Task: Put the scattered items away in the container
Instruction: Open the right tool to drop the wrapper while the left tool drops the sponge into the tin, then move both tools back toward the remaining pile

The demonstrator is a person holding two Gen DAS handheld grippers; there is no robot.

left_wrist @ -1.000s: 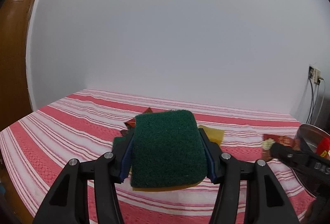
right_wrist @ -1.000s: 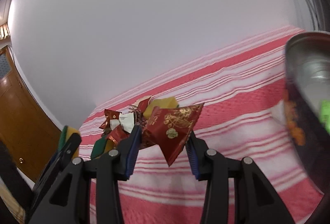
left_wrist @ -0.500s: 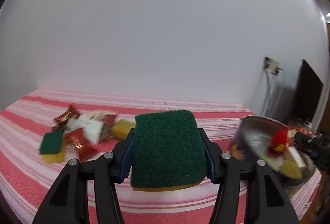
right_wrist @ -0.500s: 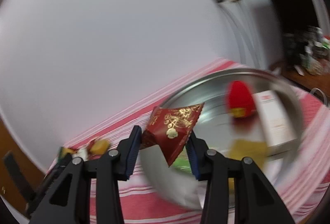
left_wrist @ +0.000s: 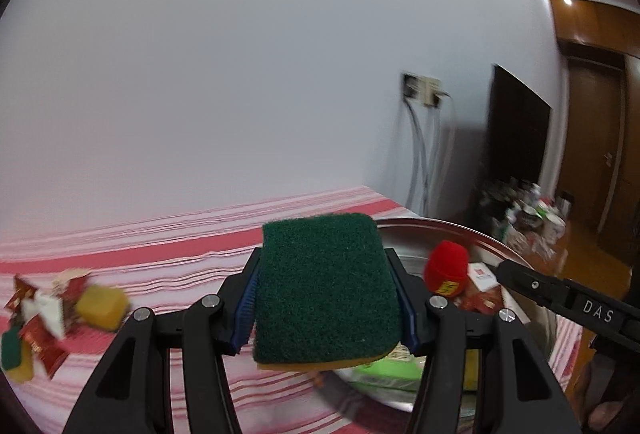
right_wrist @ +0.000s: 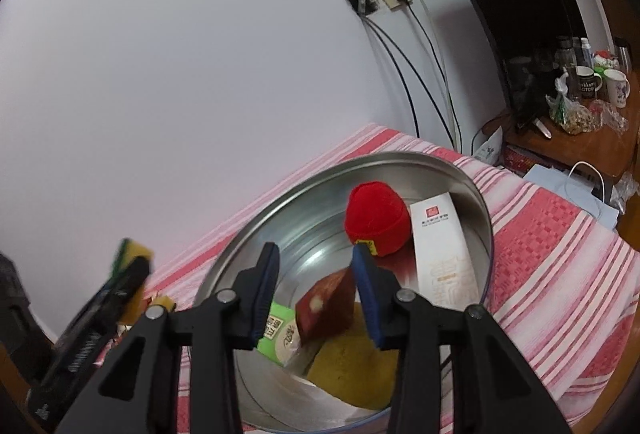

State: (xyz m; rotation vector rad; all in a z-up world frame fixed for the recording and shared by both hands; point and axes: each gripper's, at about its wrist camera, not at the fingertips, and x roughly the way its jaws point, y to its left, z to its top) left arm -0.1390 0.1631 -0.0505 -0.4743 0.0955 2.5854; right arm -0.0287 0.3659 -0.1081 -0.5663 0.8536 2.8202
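Observation:
My left gripper (left_wrist: 326, 298) is shut on a green-and-yellow scouring sponge (left_wrist: 326, 290), held above the near left rim of the round metal basin (left_wrist: 492, 246). My right gripper (right_wrist: 316, 286) is open and empty over the basin (right_wrist: 288, 210). The red snack packet (right_wrist: 326, 308) lies loose in the basin below its jaws, beside a red plush (right_wrist: 378, 218), a white box (right_wrist: 444, 250), a yellow sponge (right_wrist: 356, 370) and a green packet (right_wrist: 276, 330). Scattered packets (left_wrist: 44, 314) and a yellow sponge (left_wrist: 102, 306) remain on the striped cloth at left.
The red-and-white striped cloth (right_wrist: 560, 254) covers the table, which meets a white wall. Cables (right_wrist: 420, 74) hang from a wall socket behind the basin. A wooden side table with mugs (right_wrist: 588, 86) stands at the right, past the table edge.
Both grippers swung right from the item pile to the basin. My right gripper opened and the red packet dropped into the basin. The left still holds the sponge.

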